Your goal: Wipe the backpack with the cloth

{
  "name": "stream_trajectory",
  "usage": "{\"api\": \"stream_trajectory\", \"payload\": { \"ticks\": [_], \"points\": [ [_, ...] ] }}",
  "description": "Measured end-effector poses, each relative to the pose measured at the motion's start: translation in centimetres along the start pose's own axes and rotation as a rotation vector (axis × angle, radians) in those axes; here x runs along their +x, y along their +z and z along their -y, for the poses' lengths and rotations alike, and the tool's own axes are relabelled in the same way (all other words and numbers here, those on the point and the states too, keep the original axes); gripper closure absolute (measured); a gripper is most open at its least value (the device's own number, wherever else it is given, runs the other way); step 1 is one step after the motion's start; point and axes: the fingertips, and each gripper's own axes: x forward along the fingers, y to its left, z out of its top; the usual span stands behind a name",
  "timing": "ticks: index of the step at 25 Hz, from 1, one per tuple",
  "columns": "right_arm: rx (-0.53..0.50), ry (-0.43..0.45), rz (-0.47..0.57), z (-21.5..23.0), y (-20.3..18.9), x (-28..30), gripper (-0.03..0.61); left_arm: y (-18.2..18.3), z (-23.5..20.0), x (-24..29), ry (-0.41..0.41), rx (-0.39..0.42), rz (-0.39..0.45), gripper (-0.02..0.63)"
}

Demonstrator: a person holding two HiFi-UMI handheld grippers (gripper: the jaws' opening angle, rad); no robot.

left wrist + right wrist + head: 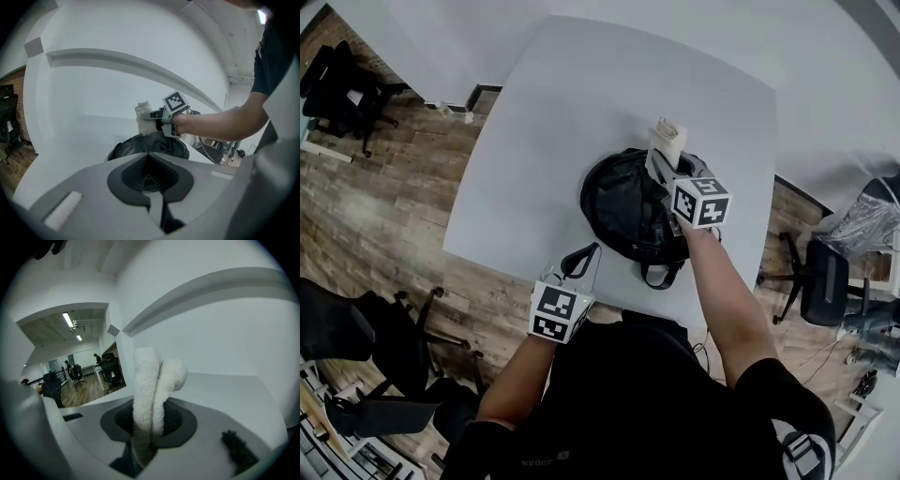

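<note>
A black backpack [628, 211] lies on the white table [581, 103], right of its middle; the left gripper view shows the backpack [150, 145] straight ahead. My right gripper [663, 167] hovers over the bag's far right edge, shut on a folded white fluffy cloth [667, 136] that sticks up past the jaws. That cloth [152, 390] fills the middle of the right gripper view, pinched in the gripper [147, 439]. My left gripper [572, 281] is at the table's near edge. It looks shut on a black backpack strap [581, 259], its jaws pressed together [151, 197].
Black office chairs stand on the wood floor at the left [345, 86], the lower left [370, 342] and the right [820, 281]. The table's near edge runs just ahead of my body. People and desks [97, 363] show far off in the right gripper view.
</note>
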Motion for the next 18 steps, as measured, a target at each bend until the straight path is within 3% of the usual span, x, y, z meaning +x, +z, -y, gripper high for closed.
{"api": "stream_trajectory", "payload": {
  "ticks": [18],
  "points": [
    [0.021, -0.174, 0.087, 6.1, 1.9, -7.0, 0.492, 1.0, 0.6, 0.5, -0.029, 0.035, 0.004, 0.607]
  ]
}}
